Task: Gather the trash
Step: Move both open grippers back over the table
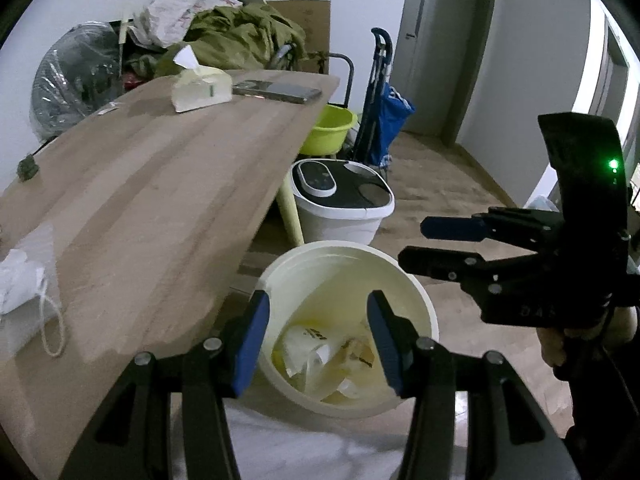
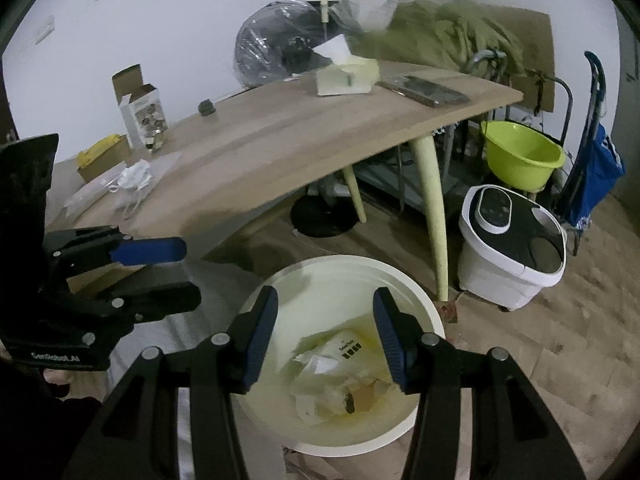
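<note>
My left tongs (image 1: 316,336) stand apart with nothing between the blue pads, and my right tongs (image 2: 324,336) stand apart the same way, also empty. Both hang side by side above a cream-white trash bin (image 2: 428,312) on the floor, pointing down into it. Inside the bin lie crumpled paper and wrappers (image 2: 340,368), pale and yellowish.

I judge that a drop into the bin is just finished, so the step in hand is turning to the table for the next piece of trash. The next move calls for lifting both tongs clear of the bin's rim and reaching across the wooden table (image 1: 160,184), which stands just beside the bin. The likeliest targets are a crumpled white face mask (image 2: 134,178) lying on a clear plastic wrapper (image 2: 96,192) near the table's near end.

Further along the tabletop sit a small dark object (image 2: 207,108), a tissue pack (image 1: 202,88) and a phone (image 1: 278,91) at the far end; these look like things to leave alone. An open white carton (image 2: 142,114) and a yellow box (image 2: 100,154) stand at the table's far side.

Around the table, the floor is wood parquet. A white lidded tub (image 2: 512,240), a lime-green basin (image 2: 520,156) and a blue shopping trolley (image 2: 596,168) crowd near a grey door (image 1: 440,48). Olive cloth (image 1: 240,36) is heaped behind the table against a white wall.
</note>
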### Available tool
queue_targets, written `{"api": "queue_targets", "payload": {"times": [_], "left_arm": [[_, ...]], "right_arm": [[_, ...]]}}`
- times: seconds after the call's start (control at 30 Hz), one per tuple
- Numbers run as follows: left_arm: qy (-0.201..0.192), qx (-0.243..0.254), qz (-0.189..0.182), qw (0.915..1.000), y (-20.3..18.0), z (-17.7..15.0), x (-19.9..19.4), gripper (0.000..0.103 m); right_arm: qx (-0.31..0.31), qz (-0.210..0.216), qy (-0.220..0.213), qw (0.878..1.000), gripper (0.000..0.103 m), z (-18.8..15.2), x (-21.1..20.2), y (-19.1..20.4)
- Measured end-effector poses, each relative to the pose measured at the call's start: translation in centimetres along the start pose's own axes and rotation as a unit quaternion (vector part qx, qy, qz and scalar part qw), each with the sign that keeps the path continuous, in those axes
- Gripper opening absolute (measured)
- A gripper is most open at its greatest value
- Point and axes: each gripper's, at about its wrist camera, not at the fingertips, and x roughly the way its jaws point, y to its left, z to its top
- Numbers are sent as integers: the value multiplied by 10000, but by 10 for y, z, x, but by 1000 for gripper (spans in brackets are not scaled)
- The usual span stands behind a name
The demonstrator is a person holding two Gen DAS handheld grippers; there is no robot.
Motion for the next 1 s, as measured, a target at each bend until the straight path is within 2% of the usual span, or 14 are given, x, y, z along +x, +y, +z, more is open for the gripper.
{"api": "queue_targets", "payload": {"times": [0.47, 0.77, 1.0], "left_arm": [[-582, -375, 352, 9970, 32, -7, -51, 51], [-833, -820, 822, 9897, 67, -20, -83, 51], [-949, -1195, 1193, 9811, 96, -33, -106, 51]], "right_arm": [[-375, 135, -238, 9989, 47, 27, -3, 34], [-743, 455, -322, 9957, 47, 52, 11, 73], [-1041, 772, -312, 9911, 47, 69, 28, 105]]}}
